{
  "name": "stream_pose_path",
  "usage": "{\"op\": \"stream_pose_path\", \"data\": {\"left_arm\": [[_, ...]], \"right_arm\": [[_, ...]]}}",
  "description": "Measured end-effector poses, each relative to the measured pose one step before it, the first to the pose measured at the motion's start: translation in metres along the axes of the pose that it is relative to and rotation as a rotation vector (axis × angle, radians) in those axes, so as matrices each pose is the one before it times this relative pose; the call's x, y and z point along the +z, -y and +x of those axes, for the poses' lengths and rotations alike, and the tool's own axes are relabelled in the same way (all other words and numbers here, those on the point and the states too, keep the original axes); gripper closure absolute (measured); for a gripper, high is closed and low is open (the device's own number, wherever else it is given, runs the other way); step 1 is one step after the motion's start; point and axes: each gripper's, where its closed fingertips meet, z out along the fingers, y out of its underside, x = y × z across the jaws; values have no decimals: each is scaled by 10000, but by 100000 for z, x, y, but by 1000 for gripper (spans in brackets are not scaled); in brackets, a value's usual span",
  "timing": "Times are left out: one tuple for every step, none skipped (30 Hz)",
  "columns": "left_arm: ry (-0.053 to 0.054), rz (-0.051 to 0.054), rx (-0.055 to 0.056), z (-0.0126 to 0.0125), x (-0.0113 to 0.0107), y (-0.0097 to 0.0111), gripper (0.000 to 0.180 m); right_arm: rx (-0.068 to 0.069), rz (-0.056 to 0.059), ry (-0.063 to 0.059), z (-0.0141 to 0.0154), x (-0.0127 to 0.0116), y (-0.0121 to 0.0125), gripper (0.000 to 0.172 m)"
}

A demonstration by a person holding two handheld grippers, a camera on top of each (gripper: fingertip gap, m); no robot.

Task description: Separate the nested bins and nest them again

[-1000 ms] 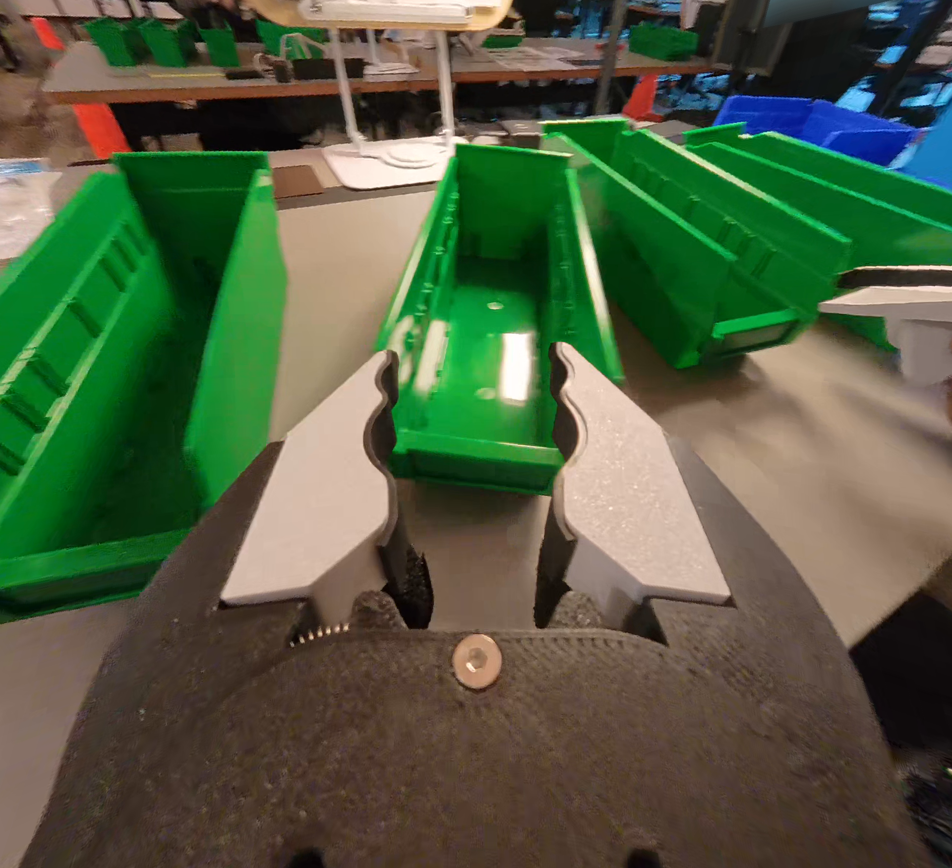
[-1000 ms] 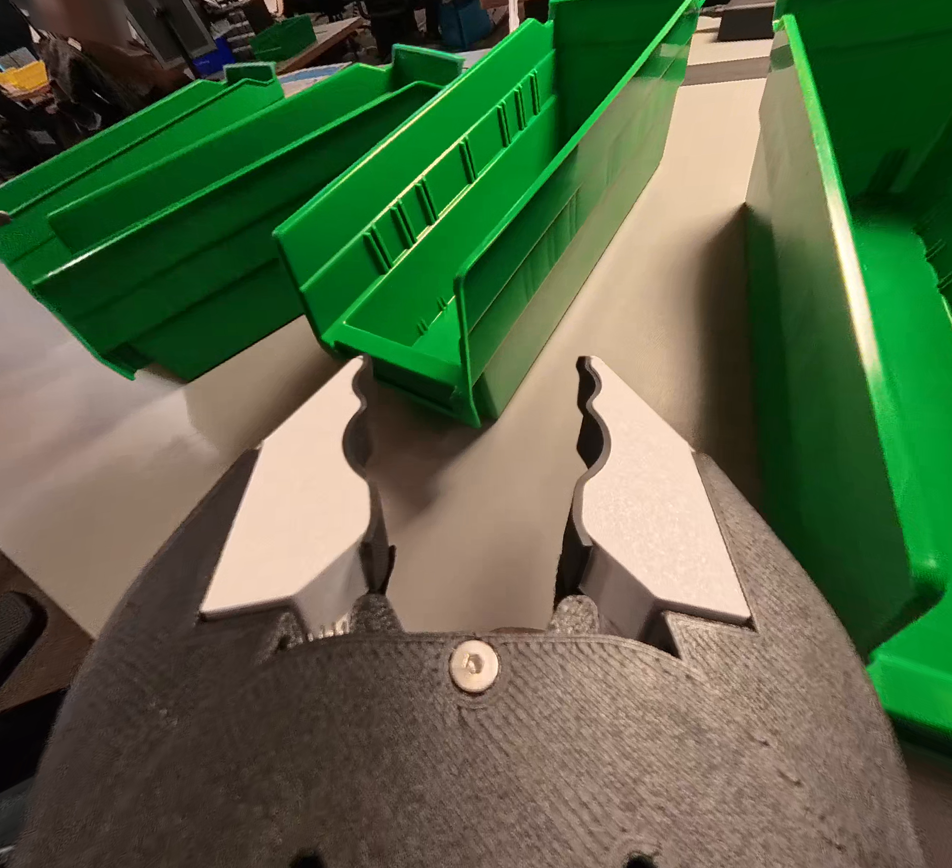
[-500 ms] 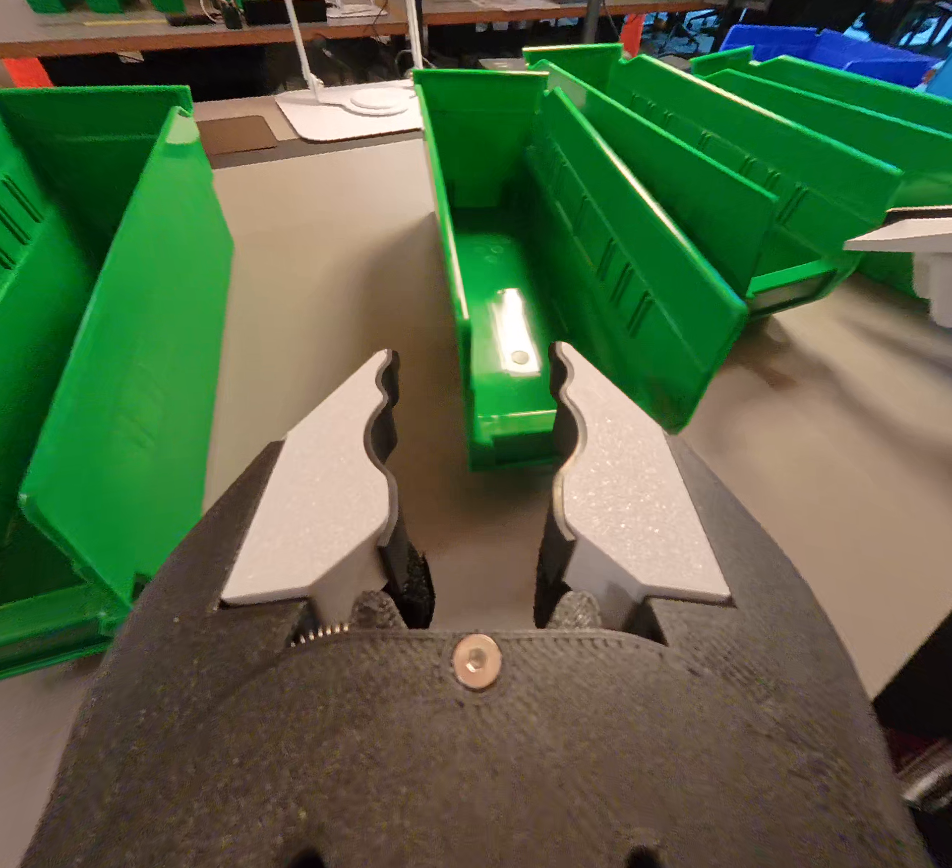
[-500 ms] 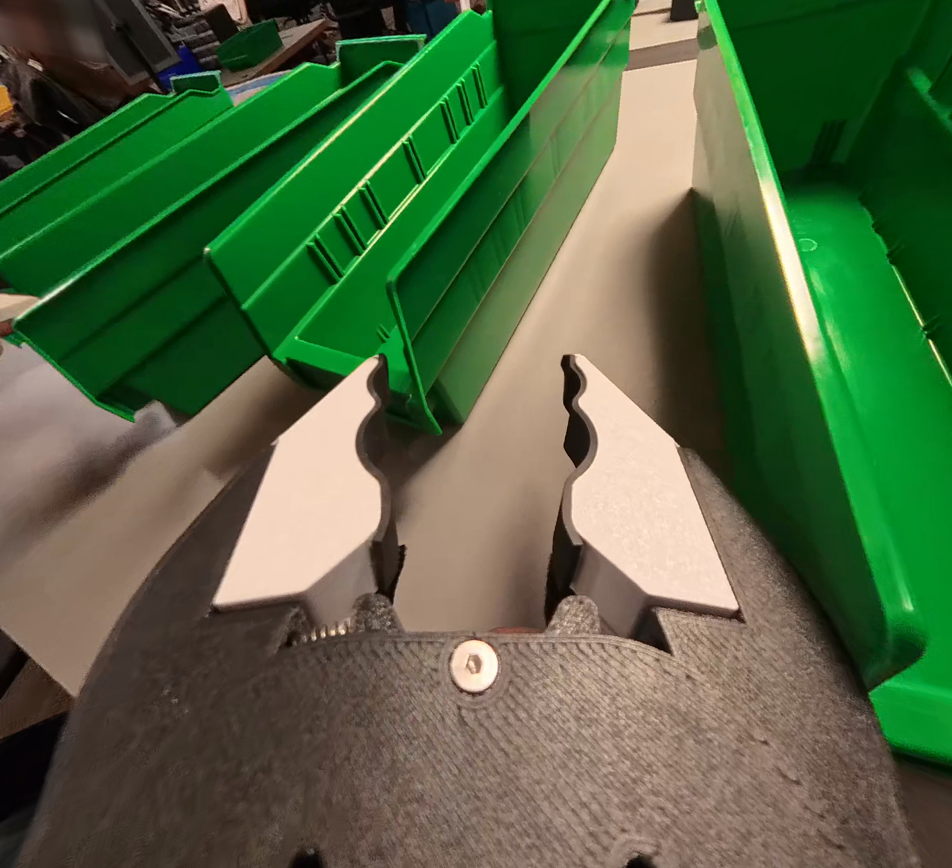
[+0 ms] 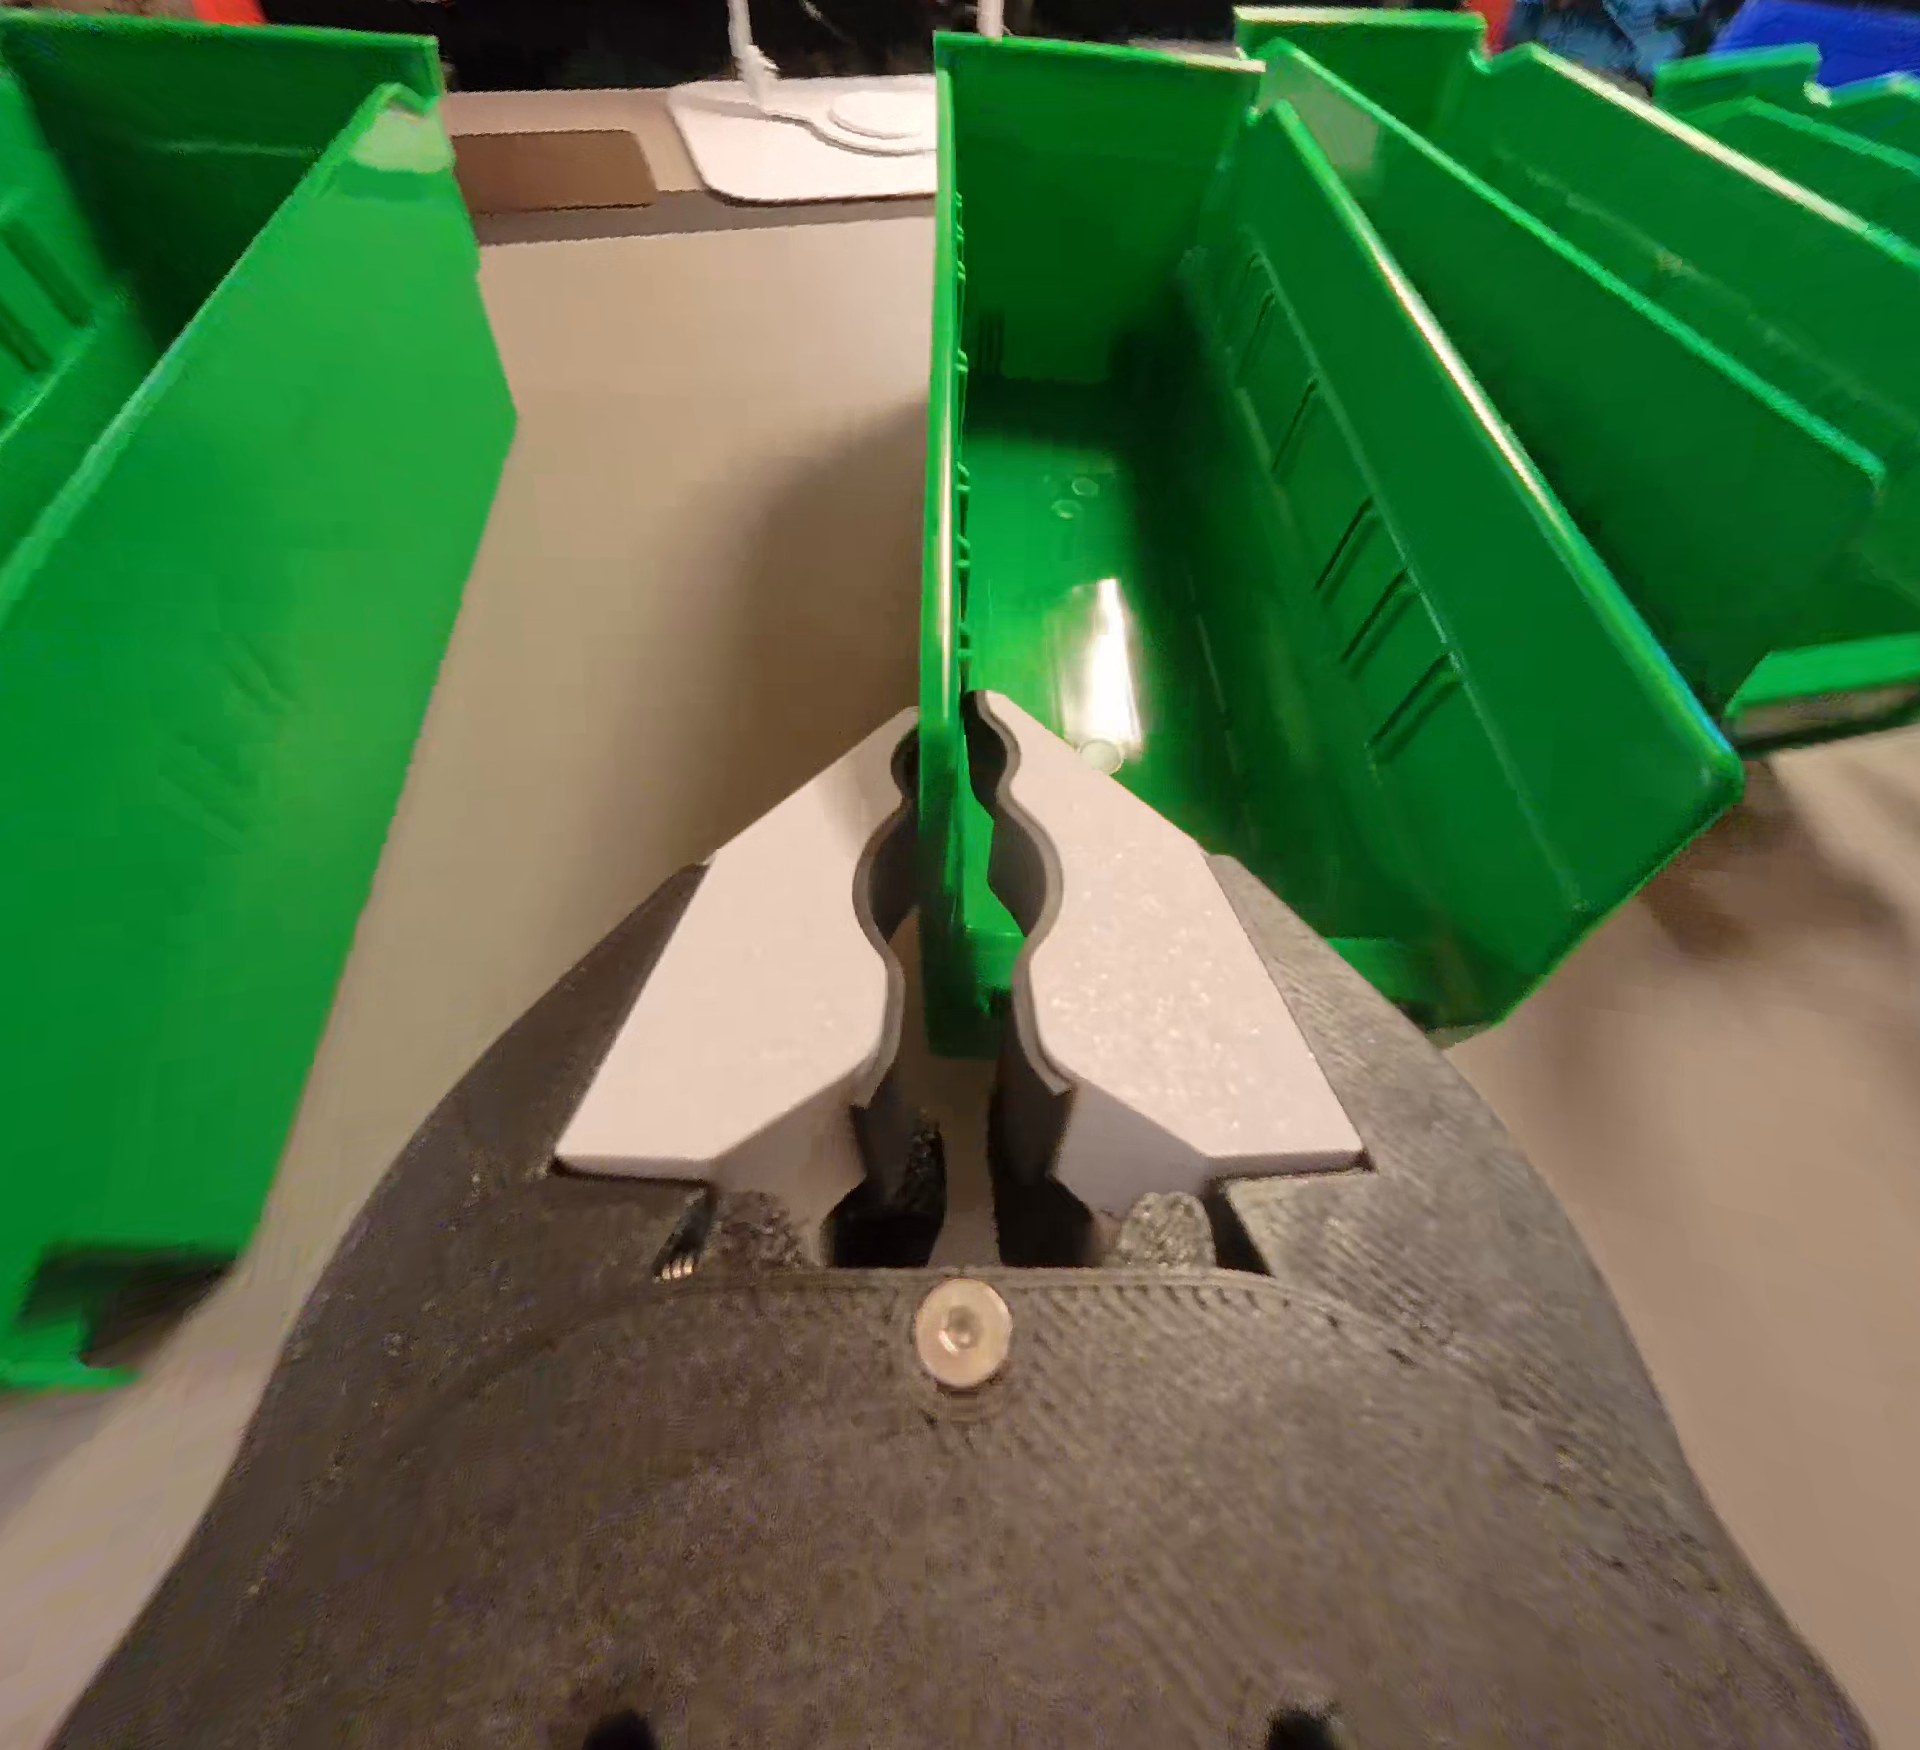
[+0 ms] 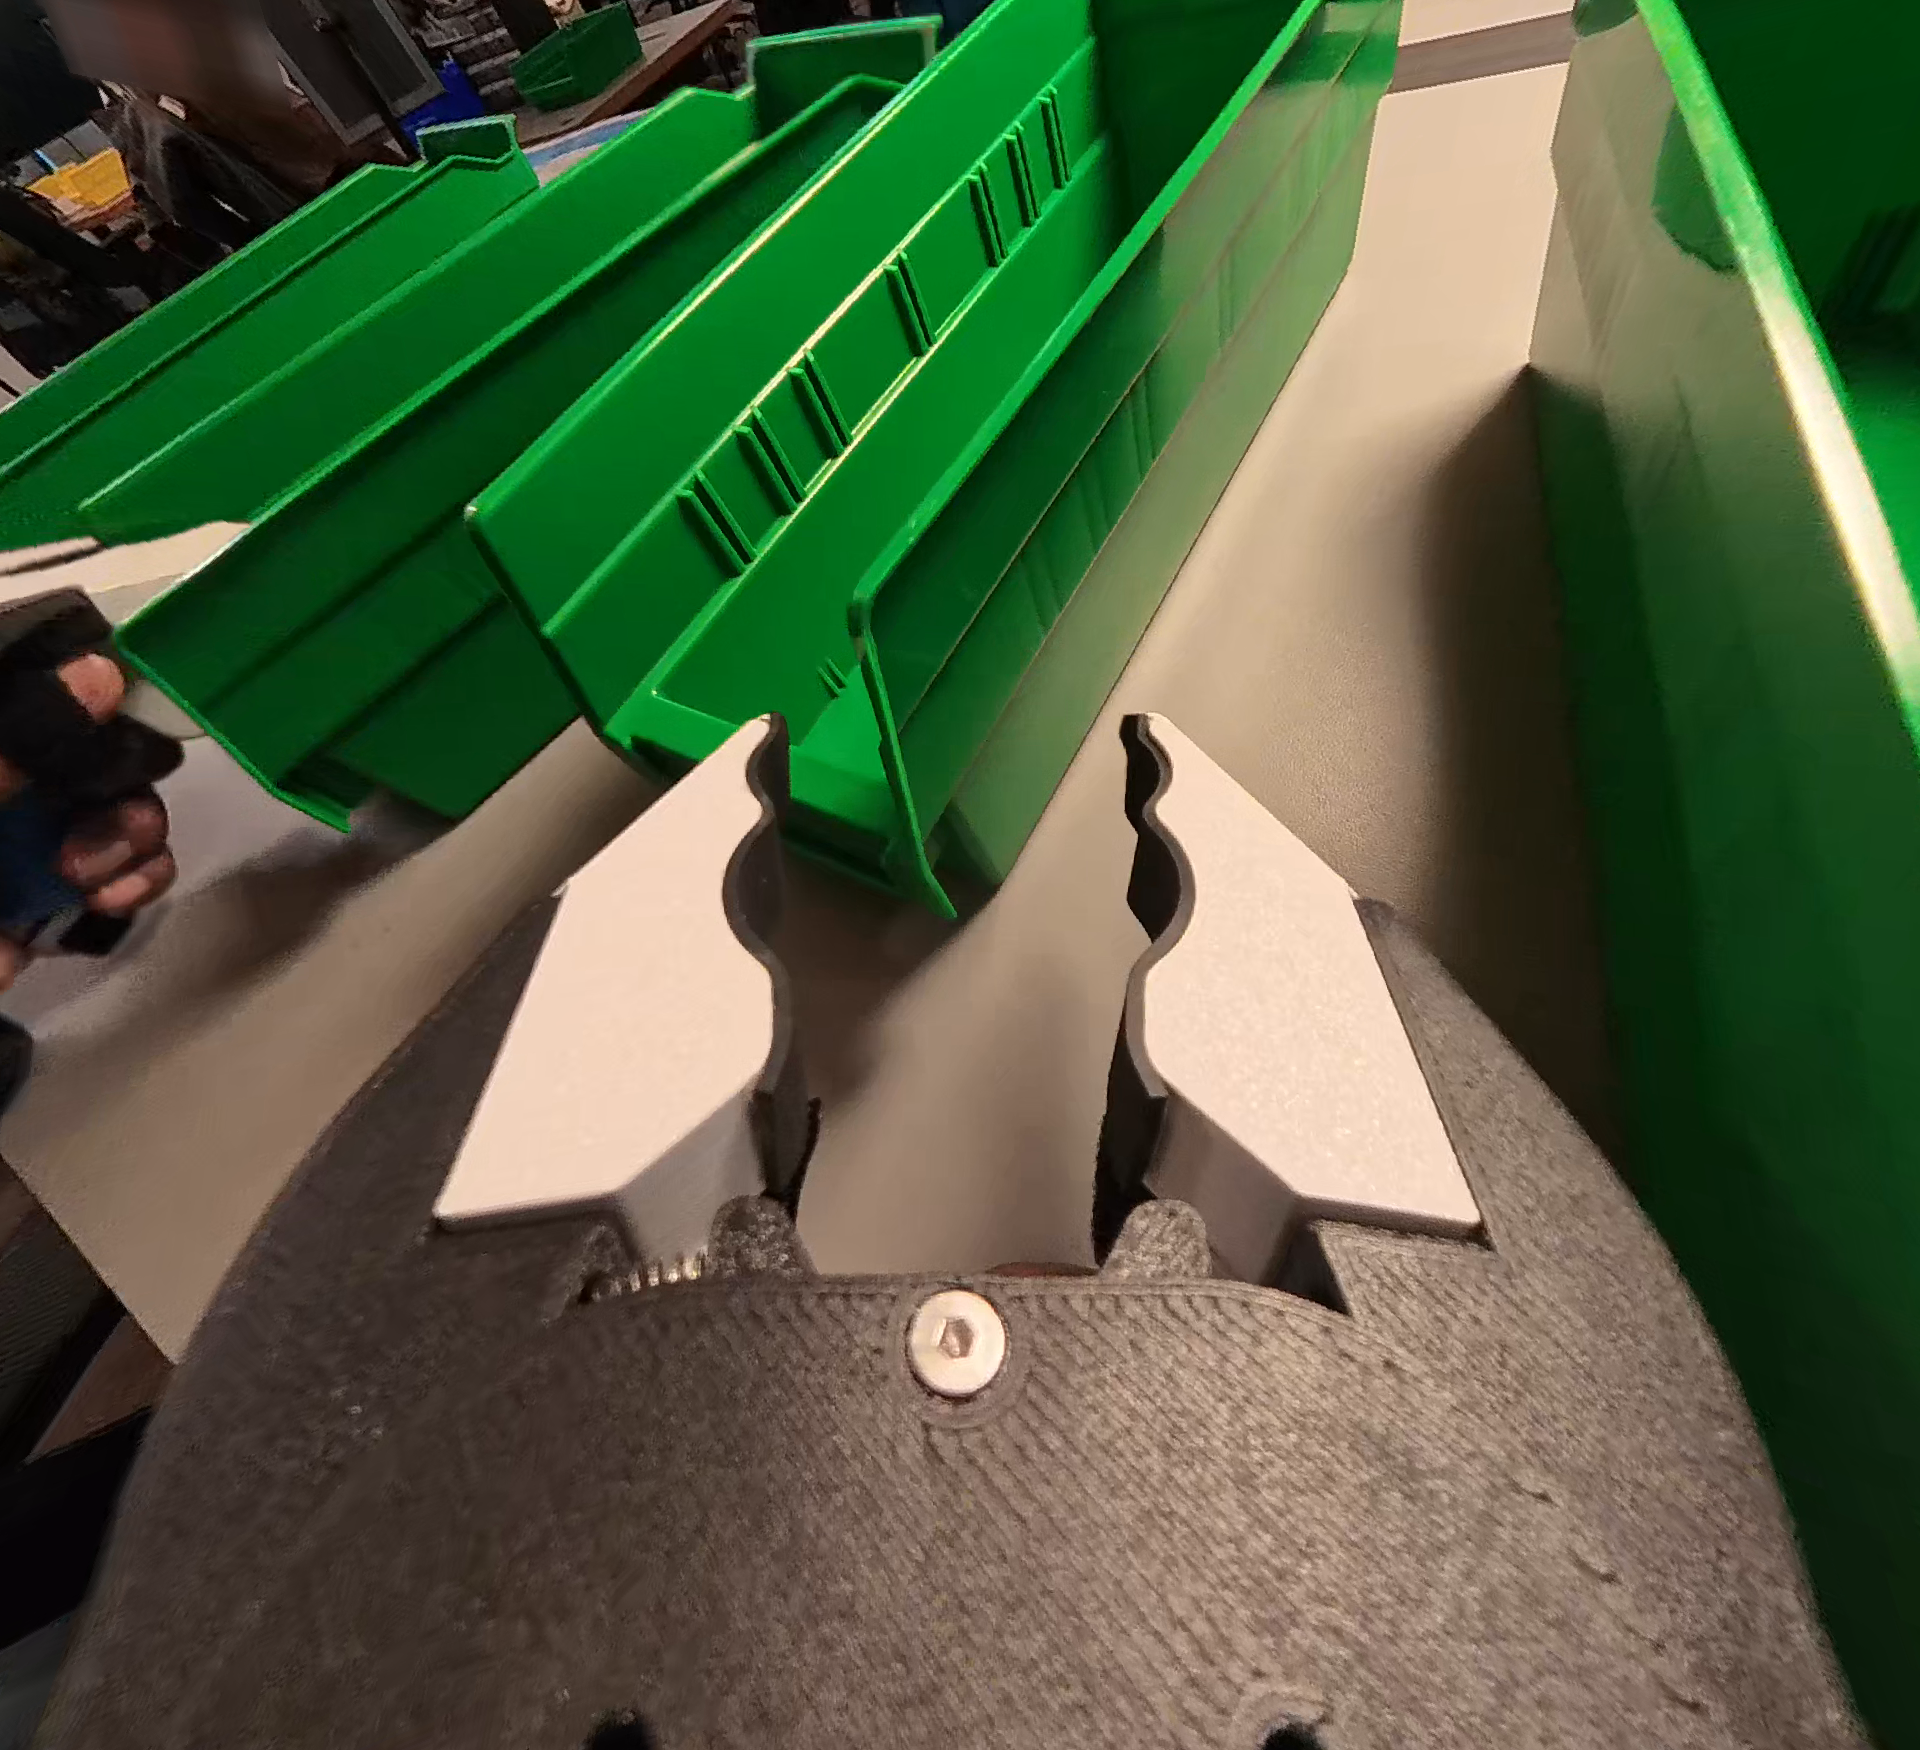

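Green bins (image 5: pixel 1351 557) bear no legible writing.

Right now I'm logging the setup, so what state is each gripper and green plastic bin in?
Left gripper: shut on the narrow green plastic bin's side wall.
Right gripper: open, nothing held.
Narrow bin: upright, empty.
Wide green plastic bin: upright on table.
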Motion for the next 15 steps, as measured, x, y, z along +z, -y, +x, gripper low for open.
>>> {"op": "stream_pose_path", "data": {"left_arm": [[329,171,-193,49,-148,-54,178],[342,125,-171,-32,-142,-32,177],[251,96,-281,-30,-66,17,177],[164,76,-279,-10,11,34,177],[98,33,-158,26,92,31,177],[83,27,-153,5,125,53,177],[101,56,-238,-43,146,85,177],[55,42,-187,28,166,59,176],[6,24,-94,120,165,41,176],[-2,16,-66,126,153,35,176],[10,8,-48,55,140,40,176],[45,39,-69,-68,97,80,177],[63,51,-78,-161,56,108,177],[41,35,-76,-156,47,82,177],[6,16,-77,-115,27,33,176]], "right_arm": [[73,-17,12,76,-7,-52,106],[48,42,38,37,-43,60,106],[4,23,-8,89,-39,48,107],[-14,-25,10,63,-11,-8,108],[11,-41,3,87,31,-32,108],[30,-36,40,41,49,-11,109],[25,-22,55,15,87,18,110],[-7,-26,62,-14,93,24,114],[-27,-23,81,-70,113,44,119],[-28,-24,89,-100,112,46,127],[-29,-37,83,-89,111,32,135],[-34,-21,62,-56,104,47,142],[-65,-12,83,-109,102,62,147],[-63,-34,-40,75,103,43,148],[-84,-27,-53,98,124,68,148]]}}
